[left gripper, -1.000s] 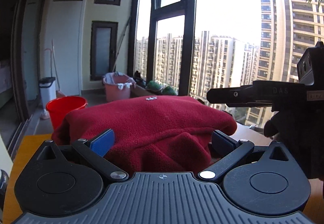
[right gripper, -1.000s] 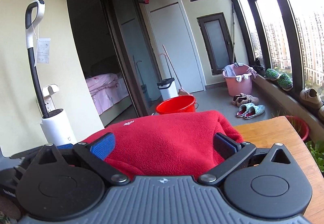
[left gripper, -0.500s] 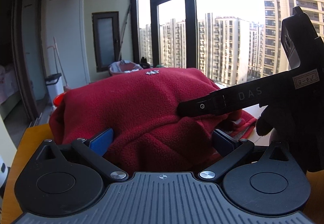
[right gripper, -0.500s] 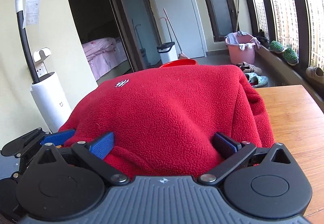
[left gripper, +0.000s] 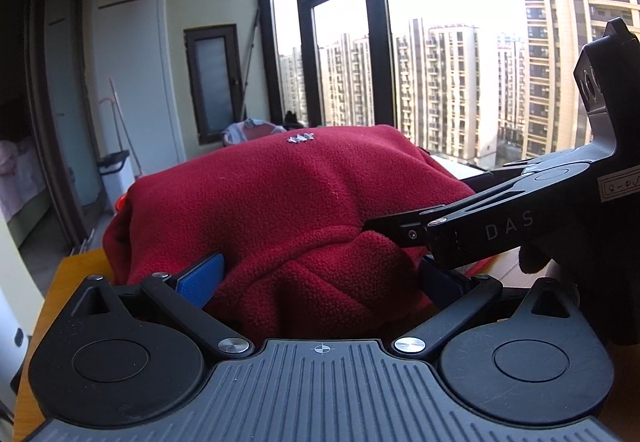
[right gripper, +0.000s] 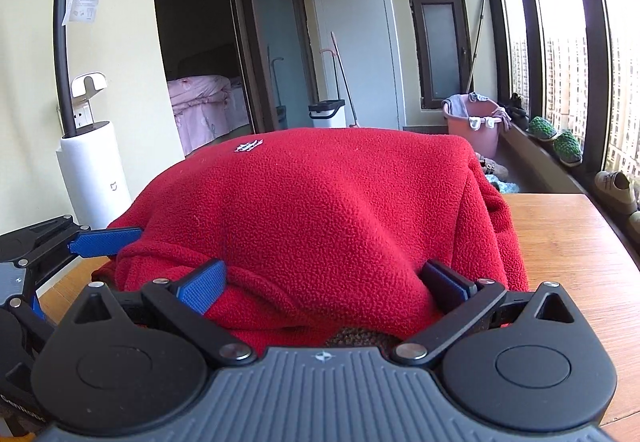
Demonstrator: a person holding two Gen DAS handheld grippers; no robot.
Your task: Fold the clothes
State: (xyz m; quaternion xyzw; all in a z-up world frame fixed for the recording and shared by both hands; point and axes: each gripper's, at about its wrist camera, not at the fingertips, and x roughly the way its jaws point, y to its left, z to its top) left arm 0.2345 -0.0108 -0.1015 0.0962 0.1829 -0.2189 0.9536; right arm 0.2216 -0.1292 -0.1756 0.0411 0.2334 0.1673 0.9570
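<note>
Table: we work over a wooden, orange-brown table (right gripper: 560, 242); its right part lies bare beside the garment.
Garment: the red fleece top with a small white embroidered emblem (right gripper: 320, 210) sits on the table as a thick, rounded bundle, bulging up between both tools; we judge several layers are already stacked, so the main folds look done.
Done so far: no sleeve or hem trails out flat in either view; a loose edge droops at the bundle's right side, touching the table.
Left to do: we judge the bundle needs setting down flat, releasing and perhaps squaring; whether another fold is planned, we cannot tell.
Left tool: the left tool (left gripper: 320, 274) has its blue-padded fingers spread wide, with a puckered ridge of fleece filling the space between them; whether they pinch it or only straddle it, we cannot tell.
Right tool: the right tool (right gripper: 324, 282) likewise stands wide with fleece packed between its pads; grip unclear.
Emblem: it faces up, near the bundle's top.
</note>
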